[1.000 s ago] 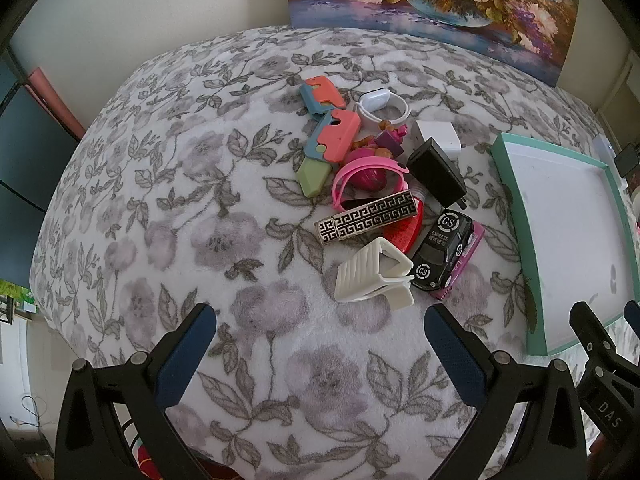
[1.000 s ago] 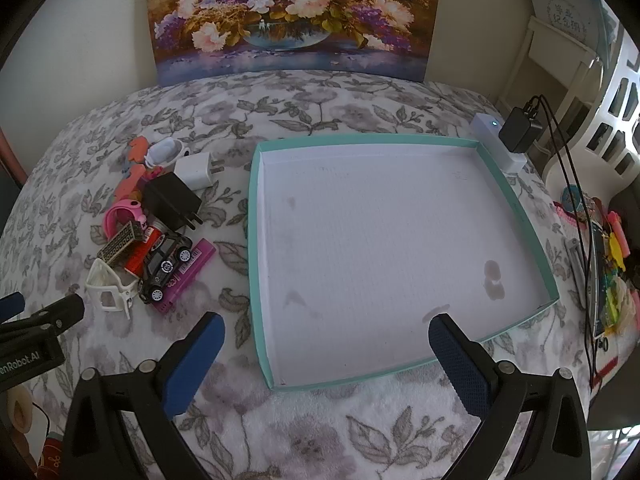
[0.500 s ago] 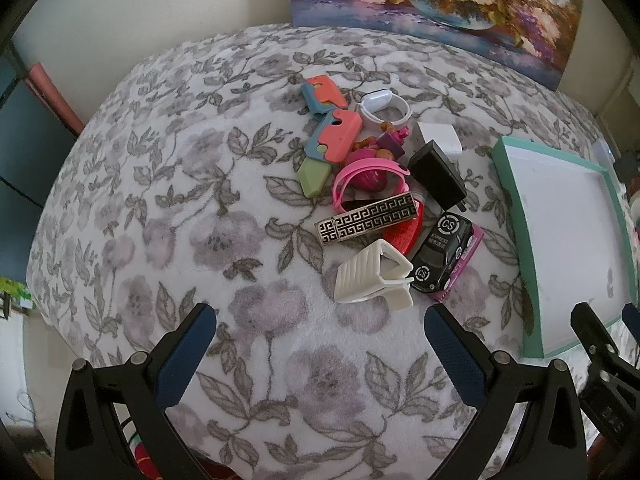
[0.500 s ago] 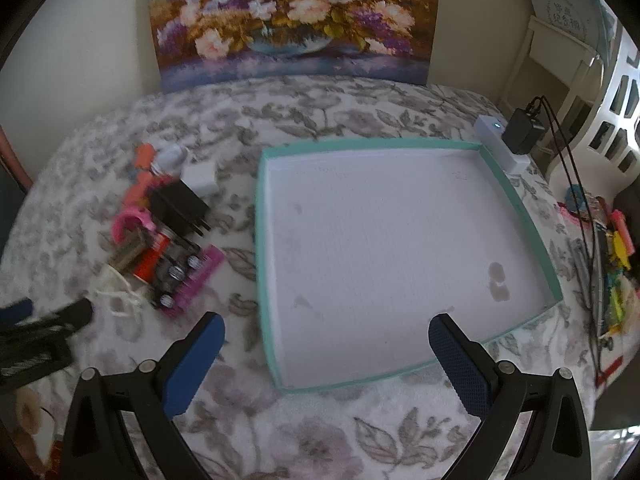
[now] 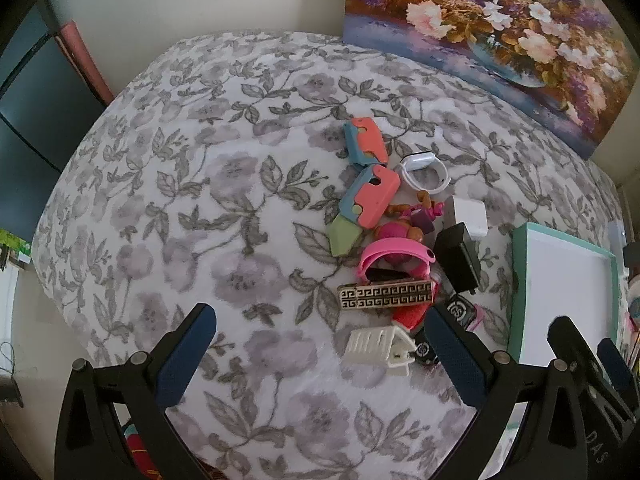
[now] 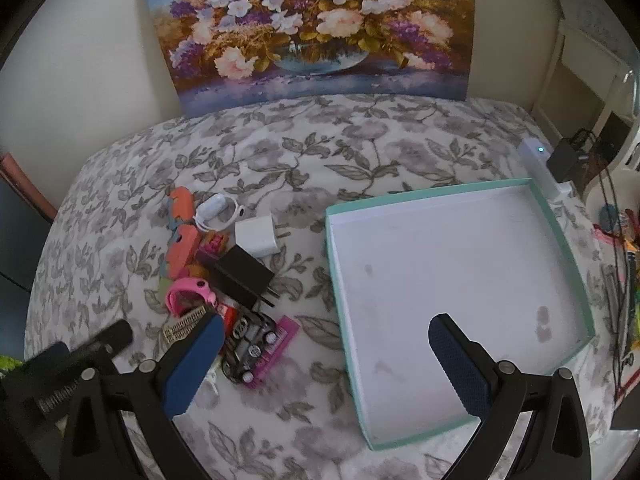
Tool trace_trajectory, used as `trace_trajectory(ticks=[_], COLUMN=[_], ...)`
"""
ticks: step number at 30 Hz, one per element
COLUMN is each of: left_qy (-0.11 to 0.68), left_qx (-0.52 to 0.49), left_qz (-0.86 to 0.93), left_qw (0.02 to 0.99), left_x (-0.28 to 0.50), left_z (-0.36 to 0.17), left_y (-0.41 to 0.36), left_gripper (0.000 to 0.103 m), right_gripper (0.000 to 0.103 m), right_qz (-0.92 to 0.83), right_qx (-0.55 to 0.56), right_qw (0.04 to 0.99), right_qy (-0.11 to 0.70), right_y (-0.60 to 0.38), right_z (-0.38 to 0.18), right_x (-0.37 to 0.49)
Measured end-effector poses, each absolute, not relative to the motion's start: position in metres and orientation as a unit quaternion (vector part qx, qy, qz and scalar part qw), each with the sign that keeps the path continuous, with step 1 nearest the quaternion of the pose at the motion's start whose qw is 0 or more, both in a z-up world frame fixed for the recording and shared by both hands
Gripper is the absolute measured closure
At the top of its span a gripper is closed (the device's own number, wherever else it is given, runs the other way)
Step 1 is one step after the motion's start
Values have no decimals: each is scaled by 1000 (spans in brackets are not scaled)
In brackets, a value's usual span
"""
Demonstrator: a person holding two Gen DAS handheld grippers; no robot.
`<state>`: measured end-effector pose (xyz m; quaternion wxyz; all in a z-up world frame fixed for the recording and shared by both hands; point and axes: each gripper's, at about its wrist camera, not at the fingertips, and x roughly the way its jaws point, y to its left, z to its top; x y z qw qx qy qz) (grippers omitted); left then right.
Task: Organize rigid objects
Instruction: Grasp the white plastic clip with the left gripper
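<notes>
A pile of small rigid objects lies on the floral bedspread: a white hair clip (image 5: pixel 380 346), a patterned gold-black bar (image 5: pixel 386 297), a pink band (image 5: pixel 394 258), a black charger (image 5: pixel 458 258), a white charger (image 6: pixel 256 235), a black toy car (image 6: pixel 250 338) on a magenta card, orange-blue blocks (image 5: pixel 370 196). A teal-rimmed white tray (image 6: pixel 440 192) lies empty to the right. My left gripper (image 5: pixel 320 354) is open and empty, just before the hair clip. My right gripper (image 6: pixel 326 362) is open and empty, over the tray's left edge.
A flower painting (image 6: pixel 312 28) leans on the wall behind the bed. A white power strip with a black plug (image 6: pixel 560 160) and cables lie past the tray's far right corner. A dark cabinet (image 5: pixel 36 120) stands left of the bed.
My left gripper has swung left and closer, so the pile sits more to the right. My right gripper has swung left toward the pile; the tray has shifted right in its view.
</notes>
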<state>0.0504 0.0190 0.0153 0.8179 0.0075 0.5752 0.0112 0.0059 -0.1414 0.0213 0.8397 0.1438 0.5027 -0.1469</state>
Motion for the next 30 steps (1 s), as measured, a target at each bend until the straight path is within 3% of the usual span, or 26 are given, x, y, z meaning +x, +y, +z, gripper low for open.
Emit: trace_trajectory(ticks=[24, 26, 30], left_qy=[650, 661, 672], left_qx=[-2, -19, -15], left_qz=[-29, -41, -52], left_qw=[759, 749, 738], left_x=[61, 61, 59], left_z=[-57, -63, -74], left_y=[9, 8, 2], left_gripper=[1, 3, 28], right_gripper=[0, 0, 0], right_qz=[-135, -133, -130], right_qx=[175, 166, 165], right_qw=[820, 819, 814], right_qy=[528, 533, 542], right_y=[-137, -134, -133], right_z=[-12, -14, -20], right_x=[33, 33, 33])
